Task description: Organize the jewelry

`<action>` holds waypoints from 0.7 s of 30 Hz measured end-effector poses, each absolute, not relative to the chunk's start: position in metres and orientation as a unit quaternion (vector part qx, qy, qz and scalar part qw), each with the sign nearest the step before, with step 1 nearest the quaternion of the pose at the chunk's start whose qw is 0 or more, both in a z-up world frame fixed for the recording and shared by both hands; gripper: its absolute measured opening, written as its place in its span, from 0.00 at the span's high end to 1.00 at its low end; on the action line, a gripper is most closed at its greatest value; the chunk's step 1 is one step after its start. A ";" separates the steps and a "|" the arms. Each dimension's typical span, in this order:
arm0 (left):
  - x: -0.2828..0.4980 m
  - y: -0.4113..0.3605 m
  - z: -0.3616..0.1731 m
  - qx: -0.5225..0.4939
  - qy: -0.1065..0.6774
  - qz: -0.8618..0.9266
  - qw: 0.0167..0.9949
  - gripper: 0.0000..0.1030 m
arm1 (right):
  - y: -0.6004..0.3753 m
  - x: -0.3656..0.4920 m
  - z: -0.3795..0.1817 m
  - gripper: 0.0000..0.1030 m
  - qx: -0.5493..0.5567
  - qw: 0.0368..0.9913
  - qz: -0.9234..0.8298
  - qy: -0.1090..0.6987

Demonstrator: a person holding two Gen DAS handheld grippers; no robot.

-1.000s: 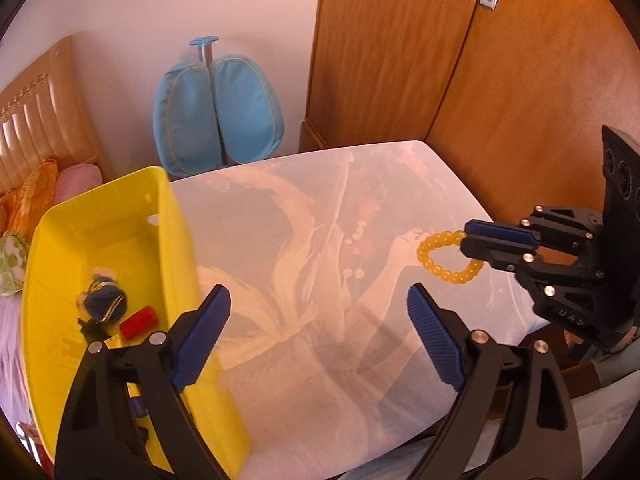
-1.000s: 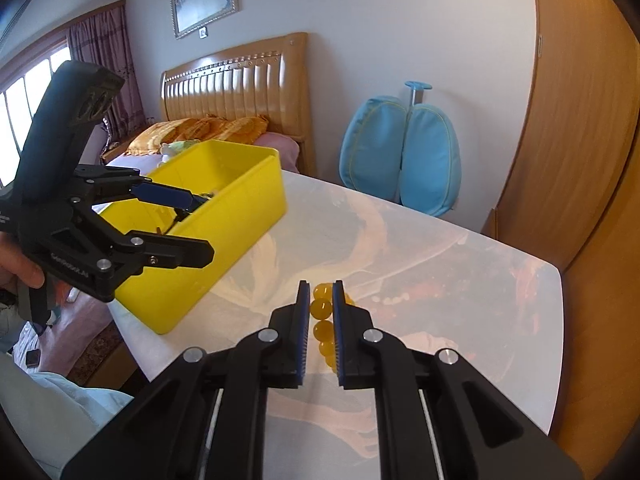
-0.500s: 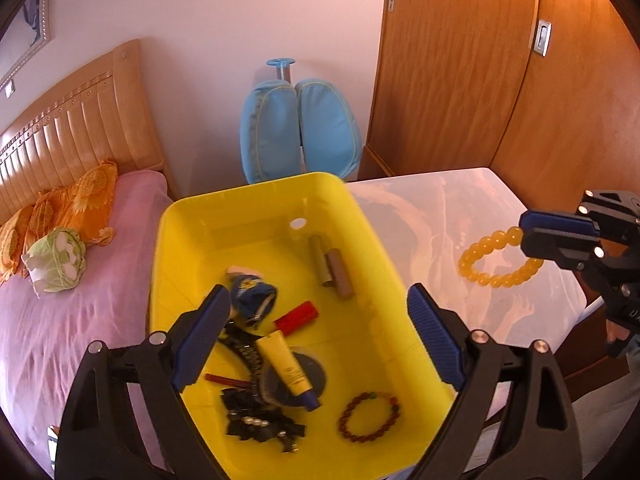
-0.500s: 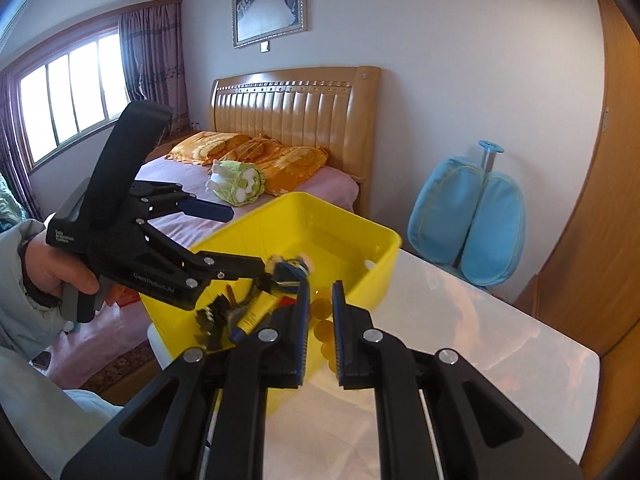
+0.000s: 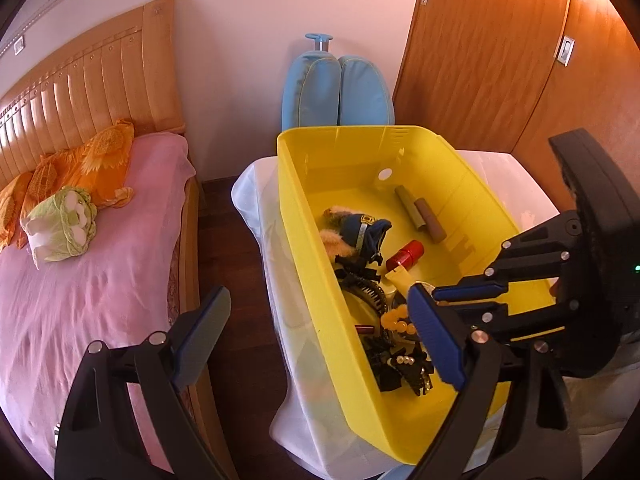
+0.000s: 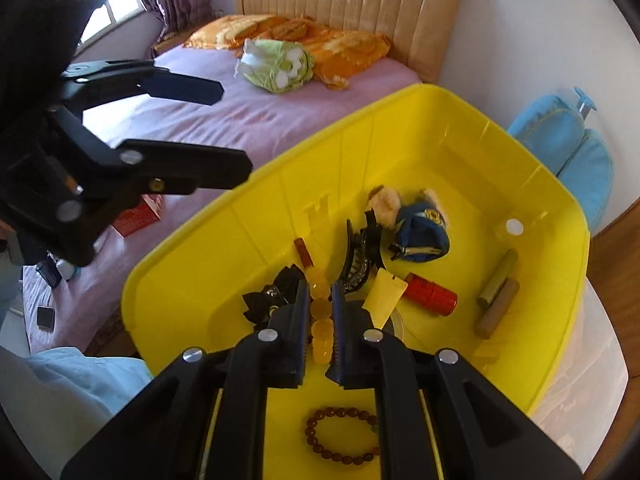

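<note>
A bracelet of yellow beads (image 6: 321, 307) hangs between the pads of my right gripper (image 6: 320, 296), which is shut on it just above the contents of the yellow bin (image 6: 440, 128). The left wrist view shows that right gripper (image 5: 440, 298) reaching in from the right with the yellow beads (image 5: 394, 320) at its tips. A brown bead bracelet (image 6: 340, 436) lies on the bin floor. My left gripper (image 5: 318, 292) is open and empty, straddling the bin's left wall (image 5: 304, 240); in the right wrist view the left gripper (image 6: 228, 128) hovers outside the bin.
The bin also holds a red cylinder (image 6: 430, 294), two brown tubes (image 6: 496, 300), a plush toy in blue (image 6: 416, 224) and black hair clips (image 6: 360, 256). A bed (image 5: 80, 280) stands left, a blue bag (image 5: 336, 92) behind, wooden doors (image 5: 480, 60) right.
Both grippers swung left from the table to the bin. The right one carried the yellow bracelet over the bin rim and down among the items. The left one now straddles the bin's bed-side wall.
</note>
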State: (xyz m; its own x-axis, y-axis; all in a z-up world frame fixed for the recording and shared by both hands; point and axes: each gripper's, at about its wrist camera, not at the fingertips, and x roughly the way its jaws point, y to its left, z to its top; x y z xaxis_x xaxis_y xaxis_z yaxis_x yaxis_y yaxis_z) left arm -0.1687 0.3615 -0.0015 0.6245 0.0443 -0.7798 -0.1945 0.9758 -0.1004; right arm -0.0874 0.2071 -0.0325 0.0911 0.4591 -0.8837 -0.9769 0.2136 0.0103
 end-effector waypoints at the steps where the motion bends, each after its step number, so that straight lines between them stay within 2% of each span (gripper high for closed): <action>1: -0.168 0.362 -0.005 -0.093 0.429 0.060 0.897 0.15 | 0.210 -0.085 -0.037 0.88 -0.322 0.664 0.532 0.416; 6: -0.162 0.362 -0.012 -0.100 0.430 0.039 0.896 0.15 | 0.205 -0.080 -0.046 0.88 -0.329 0.672 0.505 0.429; 8: -0.159 0.360 -0.011 -0.097 0.428 0.033 0.898 0.15 | 0.202 -0.077 -0.045 0.81 -0.327 0.678 0.500 0.429; 10: -0.157 0.360 -0.009 -0.094 0.426 0.030 0.899 0.15 | 0.199 -0.076 -0.042 0.55 -0.323 0.685 0.495 0.426; 14: -0.151 0.356 -0.006 -0.091 0.423 0.025 0.901 0.15 | 0.191 -0.073 -0.035 0.45 -0.319 0.698 0.490 0.414; 17: -0.148 0.351 -0.005 -0.086 0.424 0.020 0.901 0.15 | 0.185 -0.071 -0.032 0.26 -0.317 0.708 0.485 0.402; 18: -0.147 0.349 -0.005 -0.084 0.424 0.021 0.901 0.15 | 0.183 -0.071 -0.030 0.12 -0.317 0.713 0.483 0.397; 19: -0.146 0.349 -0.005 -0.083 0.424 0.023 0.901 0.15 | 0.182 -0.071 -0.029 0.05 -0.318 0.718 0.481 0.391; 21: -0.145 0.347 -0.004 -0.085 0.423 0.025 0.902 0.15 | 0.177 -0.072 -0.026 0.05 -0.323 0.724 0.479 0.377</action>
